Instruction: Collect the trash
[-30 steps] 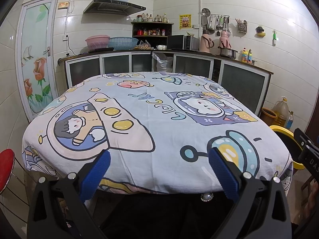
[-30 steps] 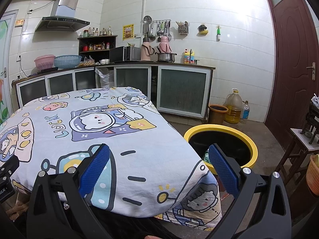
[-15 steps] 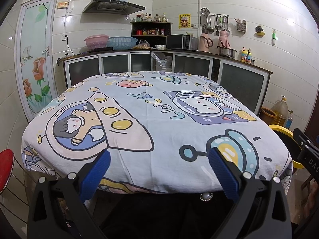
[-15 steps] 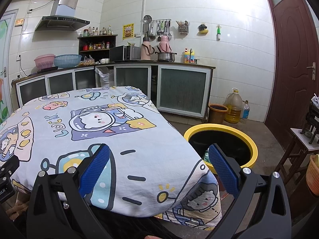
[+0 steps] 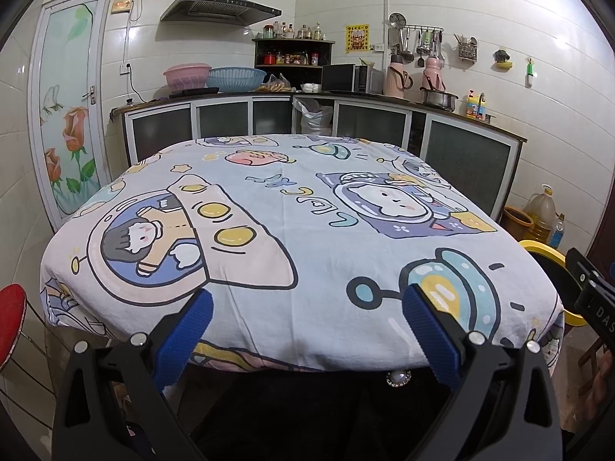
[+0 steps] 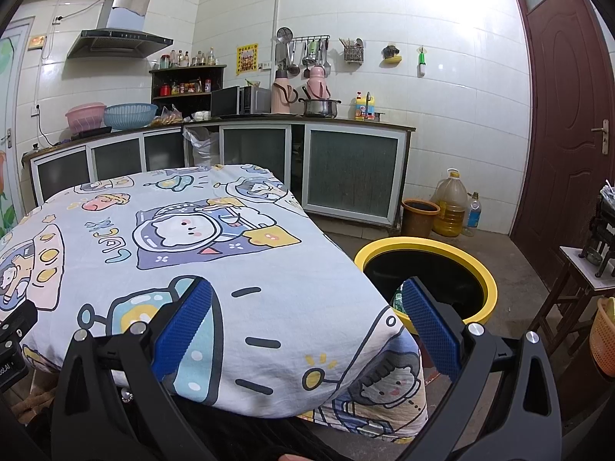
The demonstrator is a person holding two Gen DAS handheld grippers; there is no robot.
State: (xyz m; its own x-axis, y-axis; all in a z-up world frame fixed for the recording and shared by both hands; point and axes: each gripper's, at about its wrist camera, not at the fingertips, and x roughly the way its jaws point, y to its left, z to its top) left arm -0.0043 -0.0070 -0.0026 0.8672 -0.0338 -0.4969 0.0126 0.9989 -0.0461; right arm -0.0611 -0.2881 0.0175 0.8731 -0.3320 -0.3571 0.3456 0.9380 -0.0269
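Left gripper point(image 5: 305, 315) is spread wide and empty, at the near edge of the table point(image 5: 307, 230), over the cartoon tablecloth point(image 5: 276, 207). No trash visible on the cloth from either wrist view. Right gripper point(image 6: 305, 313) is also wide and empty, aimed past the table's right corner. Just beside that corner on the floor: yellow-rimmed bin point(image 6: 476, 269), with something green, possibly a bottle point(image 6: 398, 301), inside against the near wall; mostly hidden by the finger, so can't confirm. My read: collection looks finished or between items. Next move calls for scanning for leftovers; if none, done. Any new pickup goes via right side, the bin is nearest there.
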